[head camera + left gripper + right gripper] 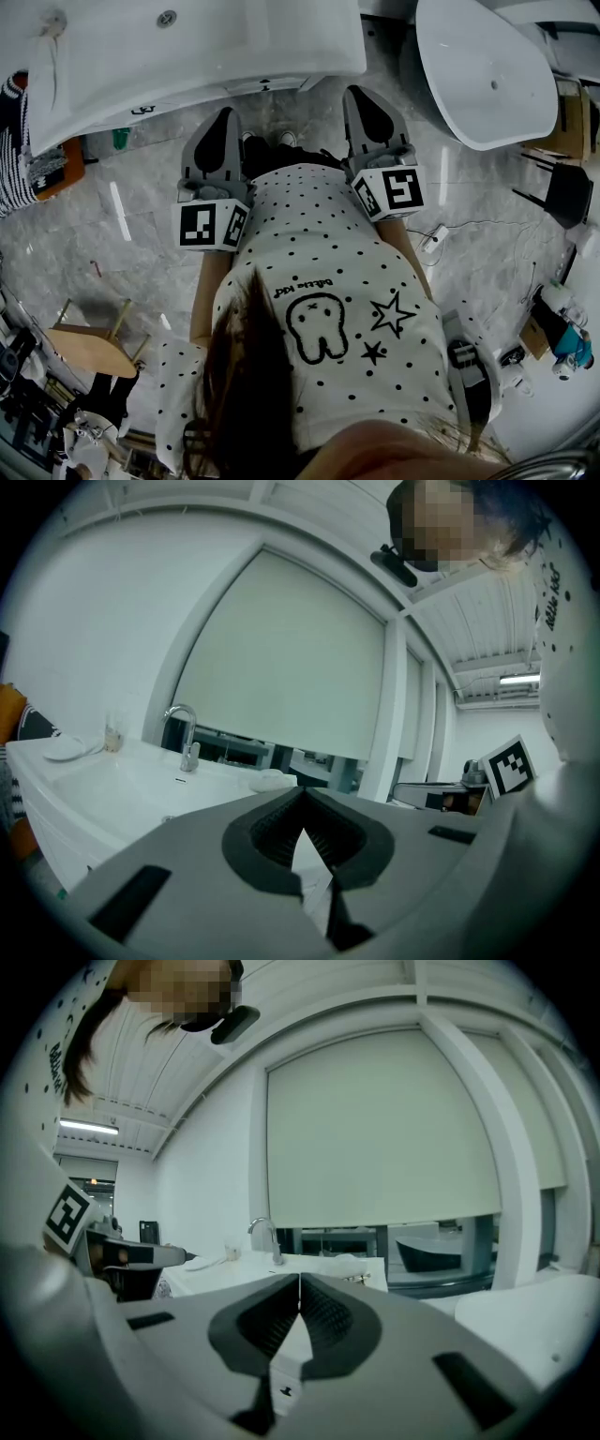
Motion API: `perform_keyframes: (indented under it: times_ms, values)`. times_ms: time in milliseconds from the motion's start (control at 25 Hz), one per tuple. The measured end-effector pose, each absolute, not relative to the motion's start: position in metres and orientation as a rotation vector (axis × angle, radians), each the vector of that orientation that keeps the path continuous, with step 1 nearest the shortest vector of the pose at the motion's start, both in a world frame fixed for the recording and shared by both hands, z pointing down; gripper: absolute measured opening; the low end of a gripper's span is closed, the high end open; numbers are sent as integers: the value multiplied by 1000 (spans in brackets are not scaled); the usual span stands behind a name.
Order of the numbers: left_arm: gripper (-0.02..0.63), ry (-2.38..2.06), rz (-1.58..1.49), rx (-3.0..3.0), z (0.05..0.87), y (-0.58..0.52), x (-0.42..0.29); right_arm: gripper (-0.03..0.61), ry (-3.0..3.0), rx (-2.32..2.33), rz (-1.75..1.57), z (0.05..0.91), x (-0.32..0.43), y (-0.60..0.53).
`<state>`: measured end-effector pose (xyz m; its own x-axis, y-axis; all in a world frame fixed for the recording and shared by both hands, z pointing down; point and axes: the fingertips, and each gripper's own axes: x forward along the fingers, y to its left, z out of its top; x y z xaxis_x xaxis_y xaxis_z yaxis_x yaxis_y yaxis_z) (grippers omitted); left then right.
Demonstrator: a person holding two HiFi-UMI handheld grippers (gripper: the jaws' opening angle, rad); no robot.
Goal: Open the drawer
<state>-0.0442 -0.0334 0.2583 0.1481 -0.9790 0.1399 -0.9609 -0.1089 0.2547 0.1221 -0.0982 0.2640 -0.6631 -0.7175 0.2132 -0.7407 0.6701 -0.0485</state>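
Two closed grippers side by side before a white washbasin unit.

The grey left gripper [223, 117], with its marker cube, has its jaws pressed together at the tips and holds nothing. The grey right gripper [361, 98] is likewise closed and empty. Both point roughly level towards the long white rectangular washbasin [234, 37], near its front edge but apart from it. A curved chrome tap [185, 735] stands at the basin's back. The drawer cannot be made out as such: only a narrow white strip of cabinet front [267, 84] shows under the basin rim, just ahead of the left gripper. The person's white black-dotted shirt [319, 281] fills the lower head view, over grey marbled floor tiles [131, 225].
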Motion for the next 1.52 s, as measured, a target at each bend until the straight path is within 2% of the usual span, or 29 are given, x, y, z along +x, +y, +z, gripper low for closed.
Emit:
perform_keyframes:
  times_ms: [360,800,840,920,1520]
  values:
    - [5,-1830,-89,2151,262,-41,-43,14,-2700,1207,195,264,125,-99]
    - [6,-1671,154,2144,298,-59,-38,14,-2678,1222,186,264,129,-98]
    - [14,-1665,174,2138,302,-60,-38,14,-2677,1224,185,264,129,-98]
    - [89,-1644,224,2115,314,-62,-38,14,-2672,1226,187,264,130,-98]
    - [103,-1507,456,1937,430,-66,-36,14,-2563,1219,211,277,141,-90]
